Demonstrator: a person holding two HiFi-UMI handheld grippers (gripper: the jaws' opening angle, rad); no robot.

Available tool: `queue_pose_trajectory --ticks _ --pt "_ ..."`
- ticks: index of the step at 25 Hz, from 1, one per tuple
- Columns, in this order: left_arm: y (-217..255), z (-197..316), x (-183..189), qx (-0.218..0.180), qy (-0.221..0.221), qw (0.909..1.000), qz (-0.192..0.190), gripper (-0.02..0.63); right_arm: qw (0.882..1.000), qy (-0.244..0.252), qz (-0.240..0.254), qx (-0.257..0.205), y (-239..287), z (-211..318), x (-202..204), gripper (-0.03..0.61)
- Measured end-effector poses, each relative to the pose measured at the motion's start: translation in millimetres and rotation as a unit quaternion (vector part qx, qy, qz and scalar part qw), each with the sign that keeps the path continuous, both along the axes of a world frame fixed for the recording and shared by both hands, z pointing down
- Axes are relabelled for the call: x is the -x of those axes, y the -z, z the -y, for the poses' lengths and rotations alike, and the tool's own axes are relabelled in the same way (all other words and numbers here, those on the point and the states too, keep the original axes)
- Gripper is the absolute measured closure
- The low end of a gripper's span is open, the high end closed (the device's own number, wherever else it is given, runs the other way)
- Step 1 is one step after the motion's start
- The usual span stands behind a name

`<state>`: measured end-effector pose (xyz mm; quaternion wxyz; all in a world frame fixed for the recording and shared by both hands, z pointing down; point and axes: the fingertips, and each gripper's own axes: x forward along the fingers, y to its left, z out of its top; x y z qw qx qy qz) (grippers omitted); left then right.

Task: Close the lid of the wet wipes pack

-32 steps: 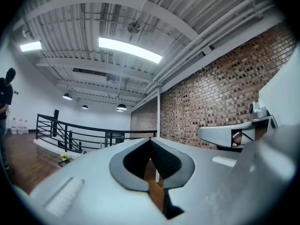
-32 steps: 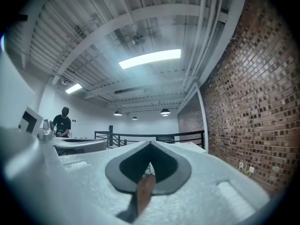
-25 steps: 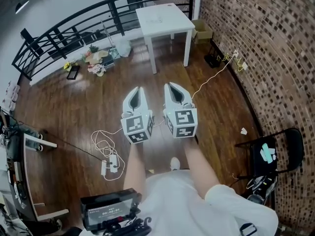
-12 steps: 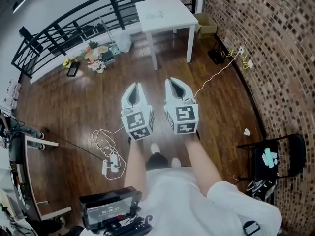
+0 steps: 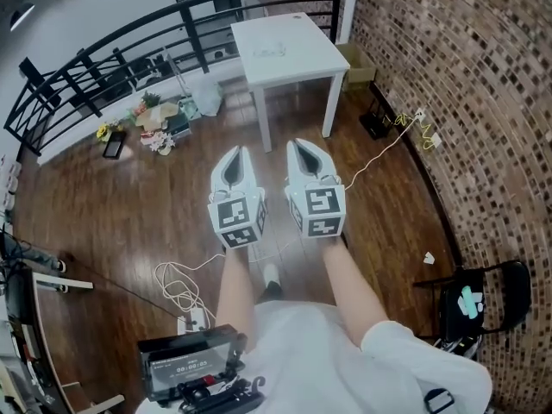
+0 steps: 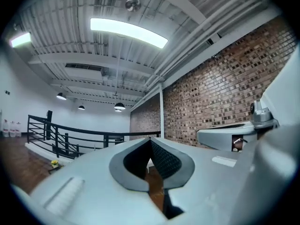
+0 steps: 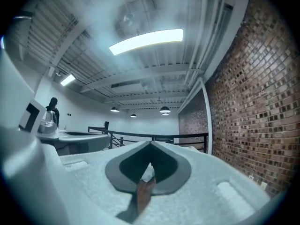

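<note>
Both grippers are held side by side at chest height over the dark wood floor, pointing toward a white table (image 5: 310,63). My left gripper (image 5: 237,155) has its jaws closed to a point with nothing between them, and so does my right gripper (image 5: 302,149). A small pale flat item (image 5: 274,50) lies on the tabletop, too small to identify. The left gripper view shows its shut tips (image 6: 151,139) against the ceiling and the brick wall. In the right gripper view the shut tips (image 7: 151,144) point at the railing.
A black railing (image 5: 129,54) runs behind the table, with clutter (image 5: 151,119) at its foot. The brick wall (image 5: 466,76) is on the right. Cables (image 5: 177,287) trail on the floor. A black folding chair (image 5: 479,300) stands at the right, a cardboard box (image 5: 355,56) beside the table.
The person has stepped forward, so the white table has drawn nearer and the floor has slid toward me. Both grippers stay shut, side by side.
</note>
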<state>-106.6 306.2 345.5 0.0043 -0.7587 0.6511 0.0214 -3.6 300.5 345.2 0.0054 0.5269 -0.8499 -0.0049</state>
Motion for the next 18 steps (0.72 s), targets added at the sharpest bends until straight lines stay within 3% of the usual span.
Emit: queue_pose_trajectory --ticks 4,7,11,18 --pt "22.7 56.3 28.9 -0.012 -0.025 0.9996 -0.006 0.598 1.000 -0.011 -0.003 -0.007 10.9 59.7 34.7 0.589" --pt "8.4 91.7 52.9 -0.002 -0.040 0.9992 0.006 0.598 1.000 -0.010 -0.005 -0.007 7.9 94.1 66.9 0.589" --pt "7.5 130.7 83.2 0.002 -0.038 0.9986 -0.037 0.598 1.000 0.003 -0.002 0.012 -5.5 126.6 107.2 0.589" --pt "-10.3 186.9 80.6 0.018 -0.041 0.9984 -0.035 0.598 0.999 -0.025 -0.008 0.030 -29.3 185.4 86.1 0.589"
